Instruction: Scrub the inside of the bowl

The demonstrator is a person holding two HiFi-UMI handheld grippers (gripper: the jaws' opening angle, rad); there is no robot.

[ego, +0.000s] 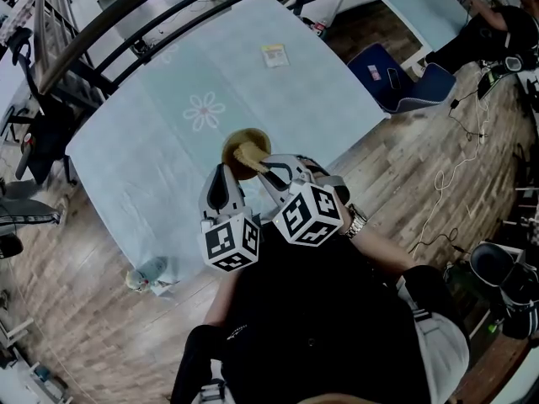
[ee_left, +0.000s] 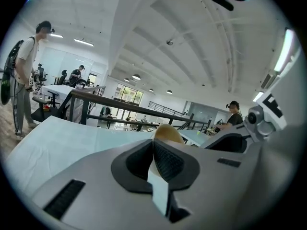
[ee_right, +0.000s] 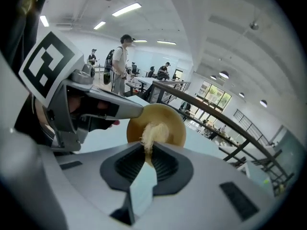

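bowl: tan and round, over the near part of the worktop, just ahead of both hand-held grippers; i cannot tell whether it rests on the cloth.
scrubber: a pale, fibrous tuft inside the bowl, against its inner wall.
right hand-held gripper: jaws pinched on the scrubber's near end and pointing into the bowl's opening.
left hand-held gripper: jaws pressed together on the bowl's rim, at its left side.
worktop: covered by a light blue cloth with a white flower print.
card: lies flat, well beyond the bowl.
floor: wood planks around the worktop.
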